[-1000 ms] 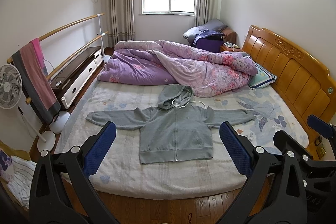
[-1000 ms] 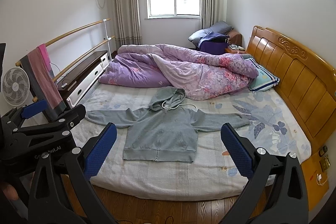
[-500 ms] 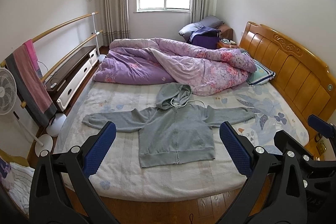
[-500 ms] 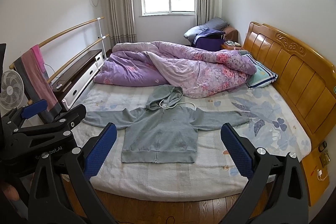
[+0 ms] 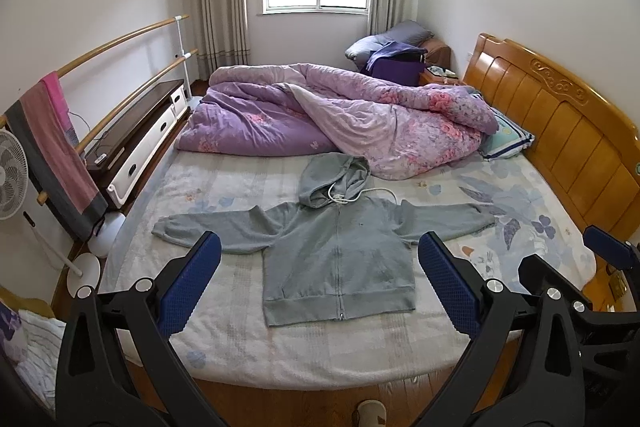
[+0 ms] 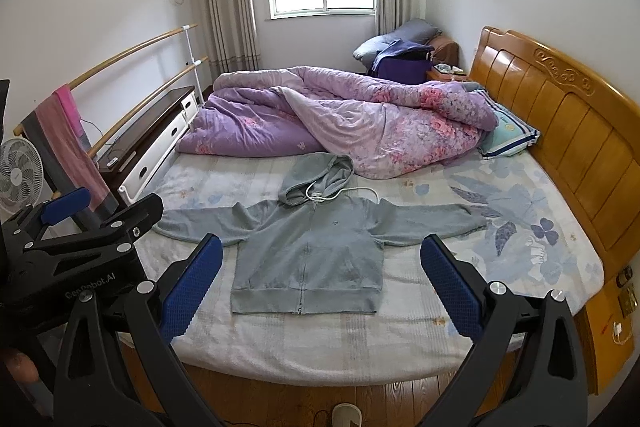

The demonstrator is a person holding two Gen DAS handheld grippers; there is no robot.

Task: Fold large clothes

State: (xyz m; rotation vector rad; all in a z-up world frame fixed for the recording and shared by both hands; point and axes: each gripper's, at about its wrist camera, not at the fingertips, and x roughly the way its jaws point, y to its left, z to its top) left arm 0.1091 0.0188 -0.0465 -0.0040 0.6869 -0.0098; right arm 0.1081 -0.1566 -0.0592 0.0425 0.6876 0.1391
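A grey zip-up hoodie (image 5: 336,251) lies flat, front up, on the bed, sleeves spread to both sides and hood toward the quilt; it also shows in the right wrist view (image 6: 308,251). My left gripper (image 5: 320,287) is open and empty, held off the bed's near edge, some way short of the hoodie's hem. My right gripper (image 6: 320,287) is open and empty beside it, at a like distance. The left gripper's body (image 6: 76,251) shows at the left of the right wrist view.
A crumpled purple floral quilt (image 5: 340,119) fills the far half of the bed. A wooden headboard (image 5: 560,131) stands at the right with a pillow (image 5: 504,139). At the left are a rail with a towel (image 5: 52,155), a fan (image 5: 10,175) and a low cabinet (image 5: 136,143).
Both views have shifted slightly, and the bed and hoodie sit a little lower and closer in frame. Both grippers stay open. The hoodie has not moved.
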